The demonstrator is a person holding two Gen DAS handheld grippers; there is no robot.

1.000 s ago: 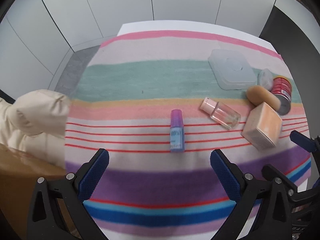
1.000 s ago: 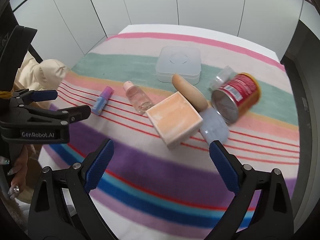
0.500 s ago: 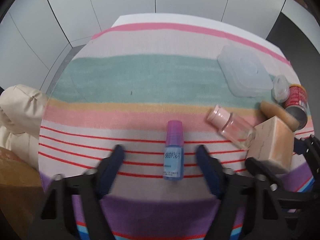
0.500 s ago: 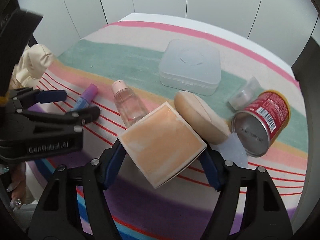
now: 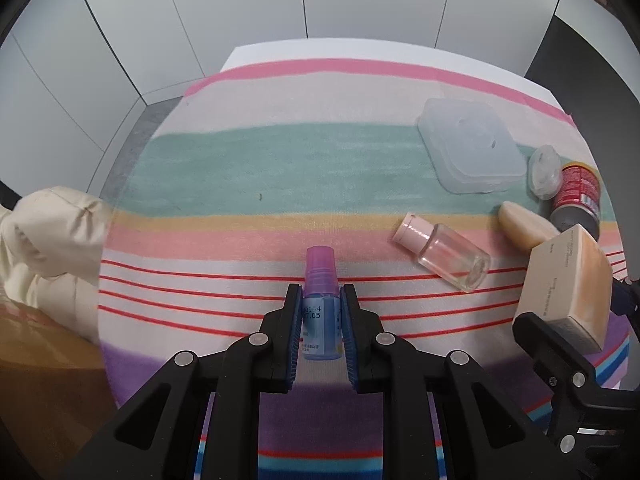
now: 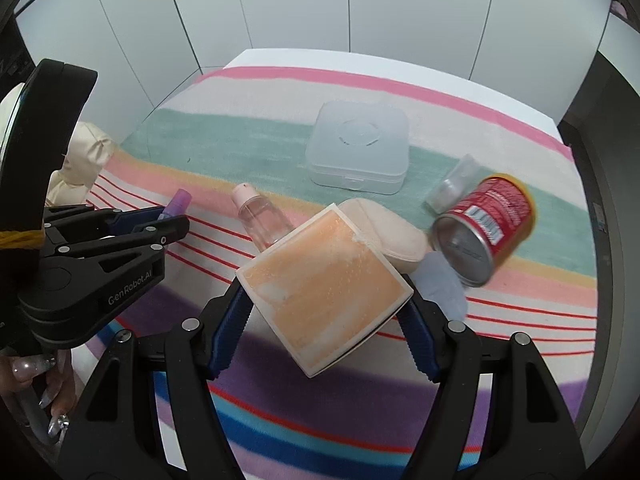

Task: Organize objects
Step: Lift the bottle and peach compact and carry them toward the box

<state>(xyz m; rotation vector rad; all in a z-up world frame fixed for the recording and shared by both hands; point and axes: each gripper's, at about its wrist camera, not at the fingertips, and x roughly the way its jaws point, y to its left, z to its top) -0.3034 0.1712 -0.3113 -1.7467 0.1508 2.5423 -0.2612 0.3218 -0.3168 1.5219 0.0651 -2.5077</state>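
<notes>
The desk [image 5: 256,50] shows bare white only at its far edge; the rest lies under a striped cloth [image 5: 280,164], whose near rows are cut off behind both grippers' black frames. The widest open room is the green and pale bands at the left and middle of the cloth. At the left edge a cream padded sleeve [image 5: 52,236] overlaps the cloth border.

A frosted plastic case [image 6: 358,146] sits flat on the green band, apart from the other things. The peach box [image 6: 326,290] lies tilted between the pads of the right gripper [image 6: 322,336], which has closed onto its two sides; its near corner hides the cloth below, and in the left wrist view its lower end is cut off by that gripper's frame. A beige sponge [image 6: 386,226] is half hidden behind the box. The red can [image 6: 486,232] lies on its side, base toward the camera; a pale bluish piece at its base is too blurred to name. A small clear piece [image 6: 454,186] behind the can is hard to make out. The clear bottle with a pink cap [image 5: 444,256] lies on its side, just beside the box.

The left gripper [image 5: 320,322] has just closed and clamps the small blue bottle [image 5: 320,320], lying on the red lines with its purple cap pointing away; its sides are hidden by the pads.
</notes>
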